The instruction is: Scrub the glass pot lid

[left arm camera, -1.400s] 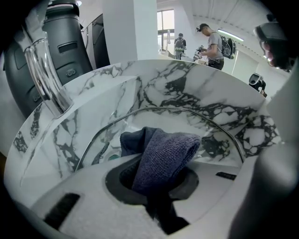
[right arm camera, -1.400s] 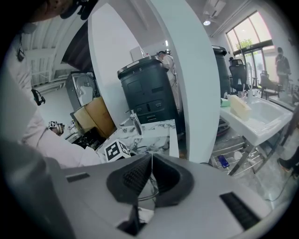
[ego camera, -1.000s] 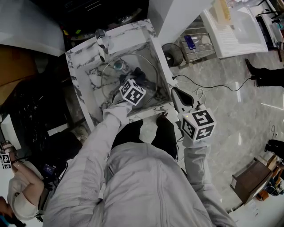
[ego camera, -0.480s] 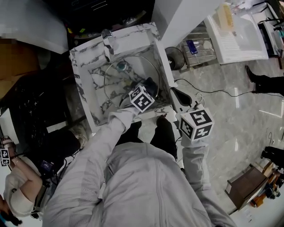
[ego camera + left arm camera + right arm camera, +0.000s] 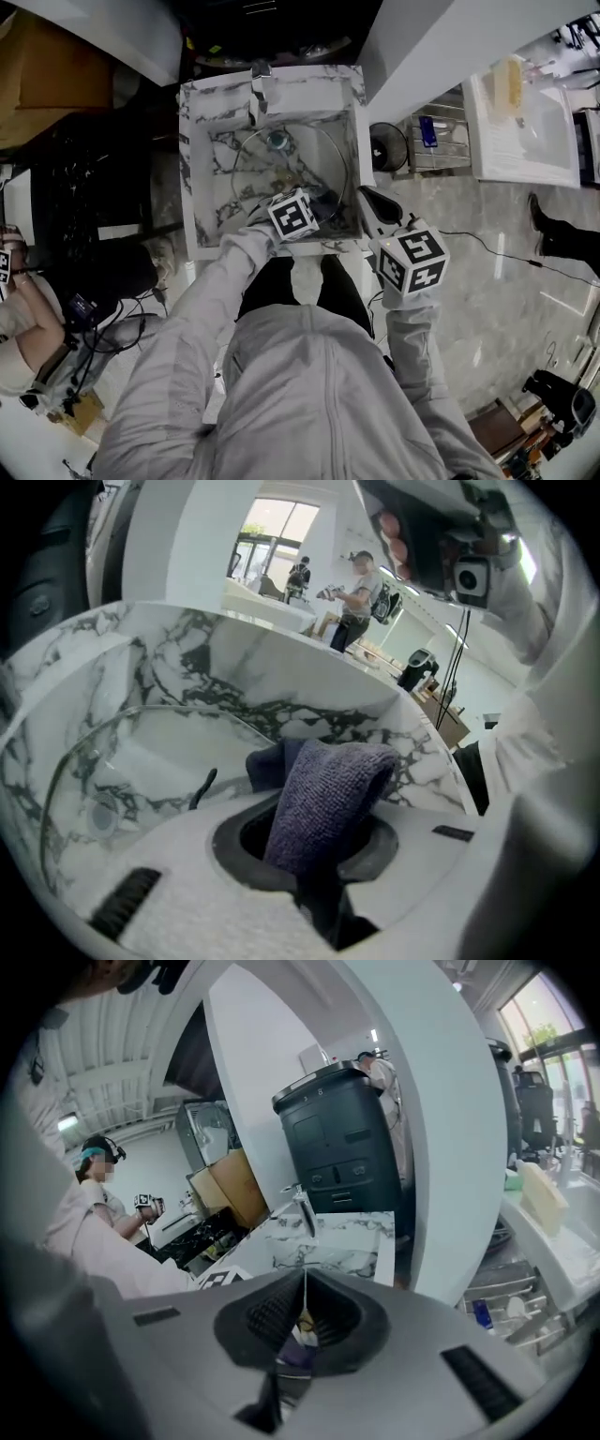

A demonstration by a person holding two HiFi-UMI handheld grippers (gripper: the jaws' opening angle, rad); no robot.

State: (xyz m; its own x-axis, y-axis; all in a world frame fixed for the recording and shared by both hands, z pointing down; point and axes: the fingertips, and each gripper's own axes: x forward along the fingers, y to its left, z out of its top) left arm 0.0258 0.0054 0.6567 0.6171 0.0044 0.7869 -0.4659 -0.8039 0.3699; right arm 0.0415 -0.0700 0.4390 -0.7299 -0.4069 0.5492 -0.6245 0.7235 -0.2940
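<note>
One cloth [image 5: 323, 799] in left tongs [image 5: 317, 878], near lid [image 5: 112, 752]

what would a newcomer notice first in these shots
The white marble sink with dark veins stands out in the upper middle of the head view, with a round glass lid lying inside it. The left gripper reaches into the sink, shut on a purple cloth by the lid. The right gripper is held outside the sink's right edge, jaws together and empty.
</note>
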